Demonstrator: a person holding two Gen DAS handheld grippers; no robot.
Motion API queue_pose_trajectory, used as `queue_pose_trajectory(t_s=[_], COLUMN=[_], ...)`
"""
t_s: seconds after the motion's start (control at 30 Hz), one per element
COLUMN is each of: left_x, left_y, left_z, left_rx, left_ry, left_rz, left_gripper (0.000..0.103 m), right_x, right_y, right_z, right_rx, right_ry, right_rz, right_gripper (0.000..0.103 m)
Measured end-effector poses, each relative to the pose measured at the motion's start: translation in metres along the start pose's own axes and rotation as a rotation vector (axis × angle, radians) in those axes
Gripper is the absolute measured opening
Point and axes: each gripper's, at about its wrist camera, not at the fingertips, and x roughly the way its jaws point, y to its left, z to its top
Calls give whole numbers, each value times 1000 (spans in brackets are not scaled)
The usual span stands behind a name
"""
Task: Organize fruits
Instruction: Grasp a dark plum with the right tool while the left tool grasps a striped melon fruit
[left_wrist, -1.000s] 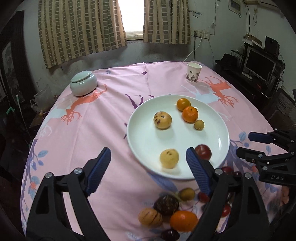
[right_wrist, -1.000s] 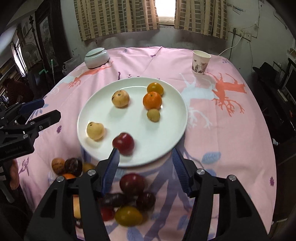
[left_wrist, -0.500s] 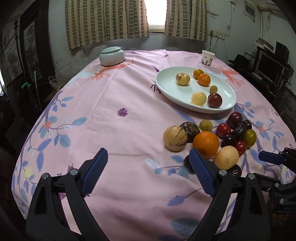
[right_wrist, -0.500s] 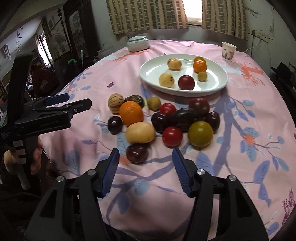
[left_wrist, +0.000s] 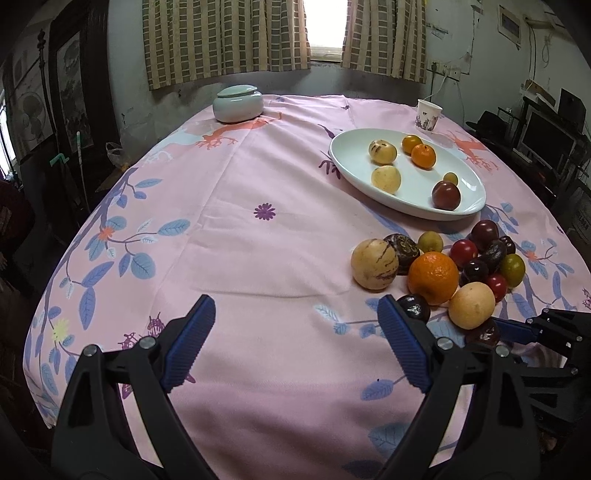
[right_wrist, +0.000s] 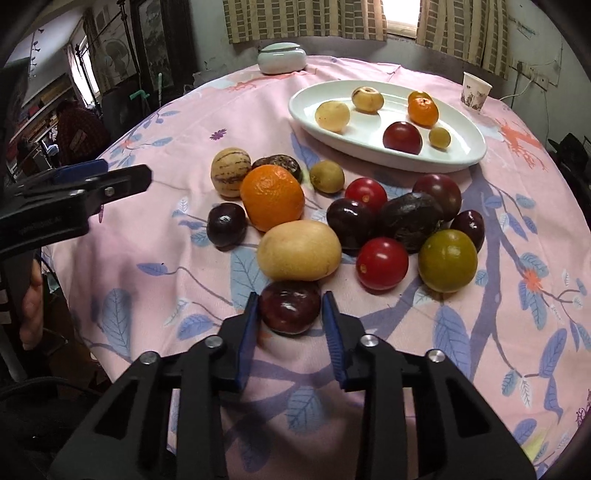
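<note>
Since a sec ago both grippers have pulled back from over the plate (right_wrist: 458, 162) to the near edge of the table, so the loose fruit pile now sits in front of them. The right gripper (right_wrist: 290, 308), half open back then w/ nothing in it, is closing its jaws around a dark plum (right_wrist: 289, 306) at the near end of the pile; the blue pads sit right at the plum's sides, the left pad looks to be touching, and the plum rests on the pink tablecloth (right_wrist: 155, 236). It lies just below a yellow fruit (right_wrist: 299, 250), touching it.

The left gripper (left_wrist: 295, 341) hangs wide open over bare cloth, nothing btwn its jaws, w/ the pile off to its right.

Pile incl. a big orange (right_wrist: 272, 196), a striped melon (right_wrist: 231, 171), two red tomatoes, a green-yellow fruit (right_wrist: 447, 260) and several dark plums, packed close. The plate, behind the pile, holds six fruits, well spaced. A lidded ceramic jar (left_wrist: 238, 102) and a paper cup (left_wrist: 428, 115) stand at the far side.
</note>
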Motion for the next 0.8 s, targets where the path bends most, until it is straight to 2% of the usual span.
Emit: queue_pose_trajectory(t_s=[0.1, 0.3, 0.47, 0.57, 0.6, 0.67, 0.73, 0.8], left_x=[12, 40, 59, 69, 71, 75, 75, 72], left_y=[-7, -30, -41, -41, -39, -37, -39, -46], left_z=[3, 7, 18, 25, 27, 28, 28, 25], left_rx=[24, 101, 93, 61, 38, 10, 0, 27], left_ry=[16, 55, 90, 103, 104, 116, 124, 108], left_rz=[6, 24, 12, -50, -83, -157, -222, -190], left_gripper=[91, 91, 91, 89, 85, 56, 40, 40], right_x=[-7, -18, -21, -19, -18, -18, -19, -19], right_y=[-10, -34, -37, -40, -40, -41, -41, -41], right_z=[-3, -12, -17, -18, -19, -19, -20, -20], right_rx=[47, 132, 139, 150, 152, 152, 151, 150], right_ry=[11, 13, 3, 5, 6, 4, 2, 0], right_rz=[34, 47, 61, 77, 81, 87, 89, 91], right_gripper=[33, 33, 33, 33, 33, 33, 33, 33])
